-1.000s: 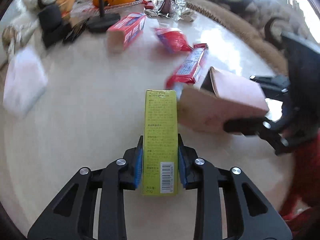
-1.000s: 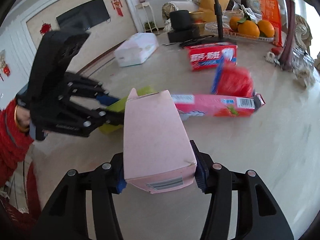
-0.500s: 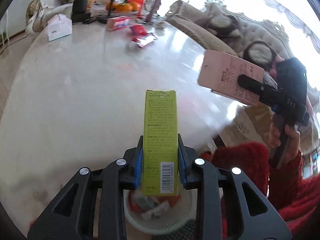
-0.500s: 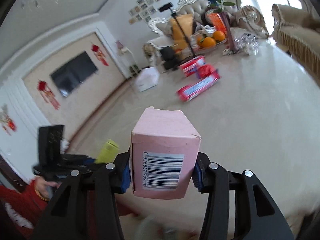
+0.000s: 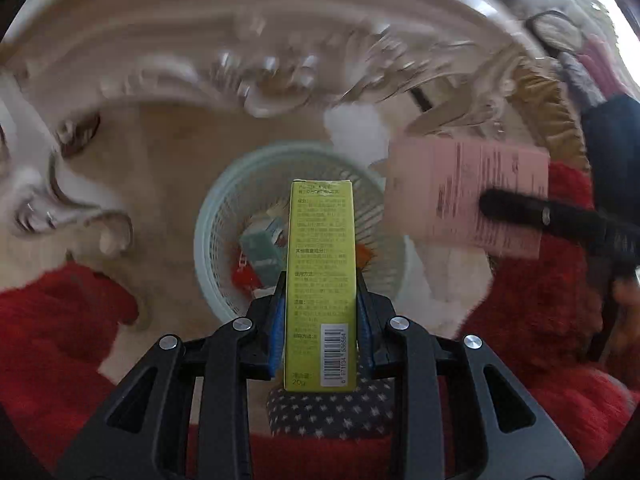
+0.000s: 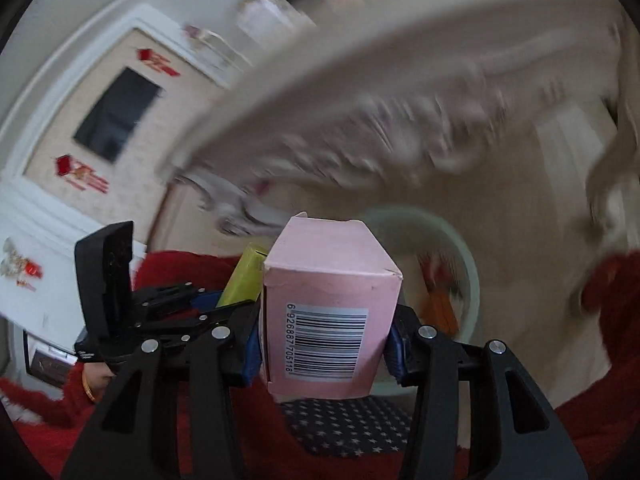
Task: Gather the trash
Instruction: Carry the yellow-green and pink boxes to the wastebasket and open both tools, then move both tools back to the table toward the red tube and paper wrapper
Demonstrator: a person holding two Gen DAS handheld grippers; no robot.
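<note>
Pinching green box (image 5: 321, 280): left tongs (image 5: 321, 332) | pink box (image 6: 326, 316): right tongs (image 6: 325, 350) | basket (image 5: 224, 216): wrappers (image 5: 260, 256)

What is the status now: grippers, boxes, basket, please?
Left gripper shut on green box, over basket. Right gripper shut on pink box, beside basket rim. Trash already inside; nothing blocks the drop.

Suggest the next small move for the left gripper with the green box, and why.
Probably open the left gripper and drop the green box. Its far end already hangs over the mesh basket, which holds other trash, and the pink box in the right gripper sits off to the side, out of the drop path.
</note>
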